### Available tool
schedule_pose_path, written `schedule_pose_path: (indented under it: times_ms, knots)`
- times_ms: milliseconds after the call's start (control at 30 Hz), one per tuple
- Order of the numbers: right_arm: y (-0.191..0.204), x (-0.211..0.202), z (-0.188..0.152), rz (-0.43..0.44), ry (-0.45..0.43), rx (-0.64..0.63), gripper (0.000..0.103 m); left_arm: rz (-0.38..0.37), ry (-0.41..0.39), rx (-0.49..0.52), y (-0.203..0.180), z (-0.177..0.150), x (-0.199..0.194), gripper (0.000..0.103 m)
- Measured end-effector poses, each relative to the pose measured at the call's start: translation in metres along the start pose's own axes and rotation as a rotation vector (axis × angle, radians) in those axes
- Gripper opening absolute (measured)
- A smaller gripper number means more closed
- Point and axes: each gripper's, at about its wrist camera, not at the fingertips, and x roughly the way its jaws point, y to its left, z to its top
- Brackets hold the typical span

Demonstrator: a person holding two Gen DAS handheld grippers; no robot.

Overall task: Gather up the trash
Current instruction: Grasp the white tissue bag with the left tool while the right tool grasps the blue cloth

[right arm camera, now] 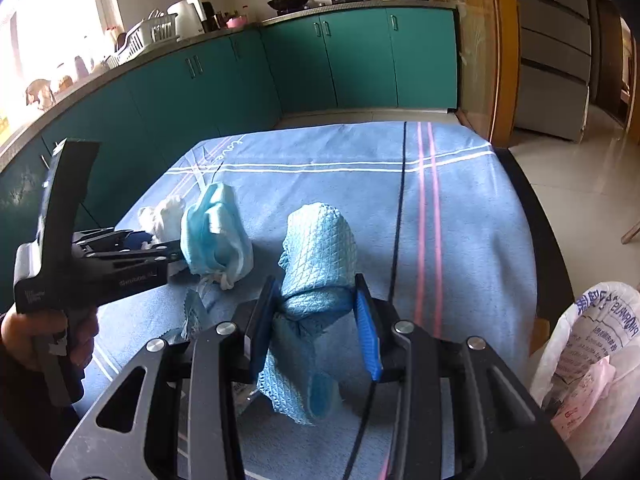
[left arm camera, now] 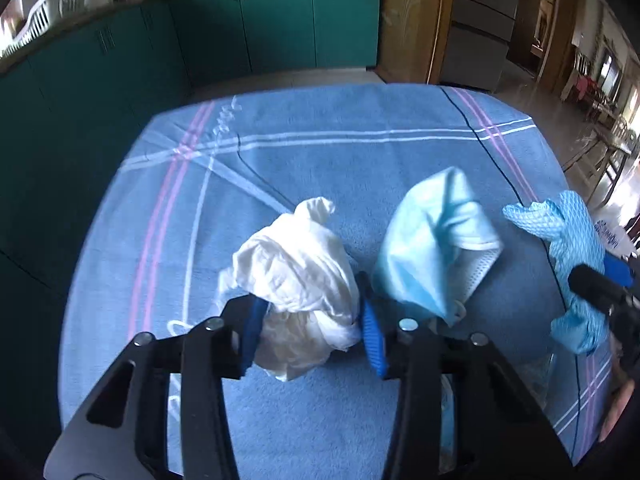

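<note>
My left gripper point(left arm camera: 310, 326) is shut on a crumpled white tissue point(left arm camera: 296, 276), held over the blue tablecloth point(left arm camera: 320, 152). A crumpled light-blue face mask point(left arm camera: 432, 240) lies just right of it on the cloth. My right gripper point(right arm camera: 316, 316) is shut on a blue textured cloth rag point(right arm camera: 318, 256), which also shows at the right edge of the left wrist view point(left arm camera: 572, 248). In the right wrist view the left gripper point(right arm camera: 132, 254) sits at the left beside the mask point(right arm camera: 214, 232) and the tissue point(right arm camera: 166, 218).
A white plastic bag point(right arm camera: 592, 364) with printed text stands open off the table's right edge. A black cable point(right arm camera: 398, 220) runs across the cloth. Teal kitchen cabinets point(right arm camera: 328, 64) stand behind the table. A tiled floor lies to the right.
</note>
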Motion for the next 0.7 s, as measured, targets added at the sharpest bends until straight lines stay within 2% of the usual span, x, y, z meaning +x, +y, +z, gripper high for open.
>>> schedule_pose_path:
  times_ms: [100,233,400,533,700]
  knots:
    - [-0.006,-0.001,0.000,-0.005,0.000,0.019,0.038,-0.046,-0.047,-0.038,0.003,-0.004,-0.023,0.041]
    - [-0.013,-0.002,-0.001,-0.005,0.003,0.045,0.038,-0.115,-0.147,-0.105,0.007,-0.006,-0.058,0.041]
    - [-0.018,-0.012,-0.006,-0.014,-0.020,0.047,0.038,-0.103,-0.316,-0.129,0.011,-0.009,-0.092,0.041]
    - [-0.019,-0.022,-0.011,0.005,-0.060,0.051,0.038,-0.129,-0.380,-0.161,0.015,-0.008,-0.107,0.041]
    - [-0.011,-0.027,-0.026,0.021,-0.076,0.008,0.038,-0.091,-0.404,-0.143,0.010,-0.014,-0.116,0.041]
